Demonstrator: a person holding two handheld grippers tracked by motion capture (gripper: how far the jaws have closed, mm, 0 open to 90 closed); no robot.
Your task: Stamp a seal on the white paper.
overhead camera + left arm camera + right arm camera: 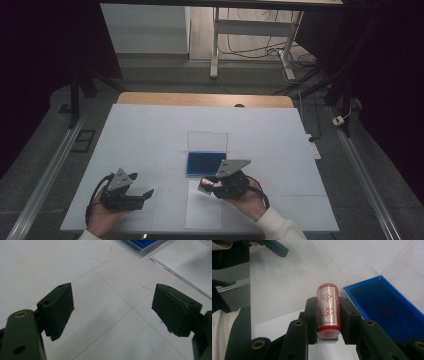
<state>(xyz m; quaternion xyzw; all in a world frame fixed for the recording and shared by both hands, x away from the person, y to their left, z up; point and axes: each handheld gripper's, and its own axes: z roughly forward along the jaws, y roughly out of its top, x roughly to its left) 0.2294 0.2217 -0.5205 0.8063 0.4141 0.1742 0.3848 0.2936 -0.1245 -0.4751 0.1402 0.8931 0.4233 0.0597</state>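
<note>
The right gripper (210, 186) is clamped on a red rubber stamp (328, 308), its two black jaws pressing the stamp's cylindrical body from both sides. In the right gripper view the stamp lies lengthwise between the jaws, with red characters on its white label facing up and a grey base at the near end. In the high view the stamp (204, 183) is held low over the white table cover (150, 135), just in front of the blue ink pad (205, 163) and above the top edge of a white sheet of paper (202, 212). The ink pad sits in a clear case whose lid (207, 141) stands open behind it.

The left gripper (142, 196) is released: in its own view the jaws stand wide apart with nothing between them, over bare table cover marked with thin lines. It rests in the person's left hand (102, 217), well apart from the stamp and the ink pad.
</note>
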